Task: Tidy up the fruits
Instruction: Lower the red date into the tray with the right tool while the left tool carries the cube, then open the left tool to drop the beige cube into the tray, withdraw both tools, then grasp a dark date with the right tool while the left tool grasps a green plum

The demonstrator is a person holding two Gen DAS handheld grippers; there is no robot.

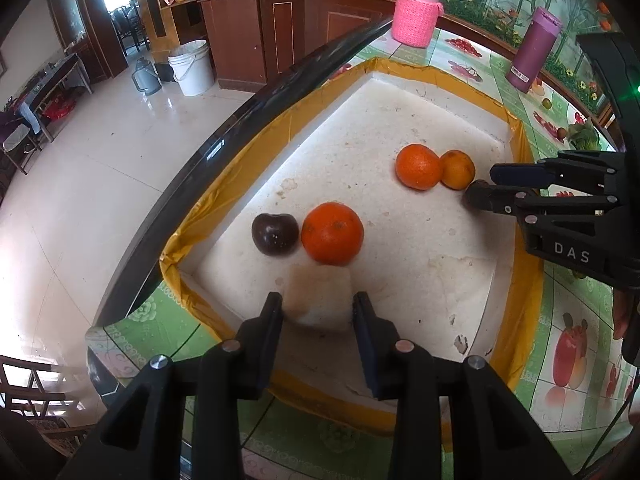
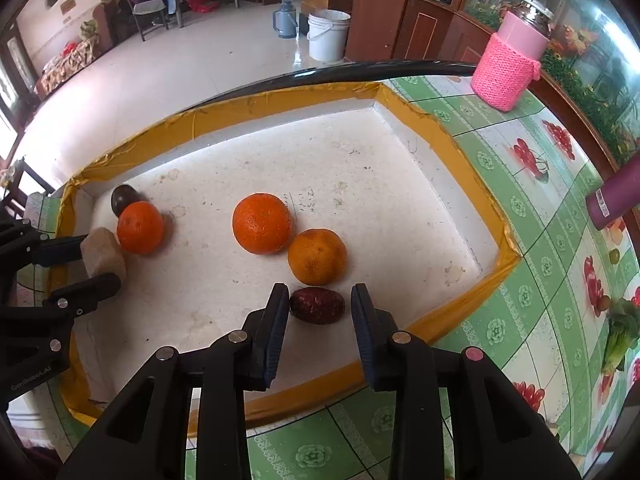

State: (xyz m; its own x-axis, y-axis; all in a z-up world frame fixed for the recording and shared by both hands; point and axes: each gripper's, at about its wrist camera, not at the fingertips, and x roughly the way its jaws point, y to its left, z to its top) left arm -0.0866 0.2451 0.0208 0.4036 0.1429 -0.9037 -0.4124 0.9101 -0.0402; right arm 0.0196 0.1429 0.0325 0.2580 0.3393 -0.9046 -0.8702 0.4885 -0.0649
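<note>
Left gripper point(image 1: 317, 312): sitting low centre of the left view, its fingers clamping a pale tan block point(image 1: 318, 298); in the right view the block point(image 2: 103, 255) is showing at the left edge between those fingers.
Right gripper point(image 2: 320, 308): pointing down into the tray, a dark red date point(image 2: 317, 305) lying between its fingers; the left pad is touching it, the right pad is standing just clear.
Tray point(image 1: 520, 152): white foam with yellow tape on its rim, filling the middle of both views.
Oranges: one point(image 1: 332, 233) is sitting just above the block, beside a dark plum point(image 1: 275, 234); two more point(image 1: 418, 166) point(image 1: 457, 169) are touching each other at centre right.
Table point(image 1: 576, 320): green fruit-print cloth is showing at the right.
Pink jar point(image 1: 418, 8): standing at the upper right.
</note>
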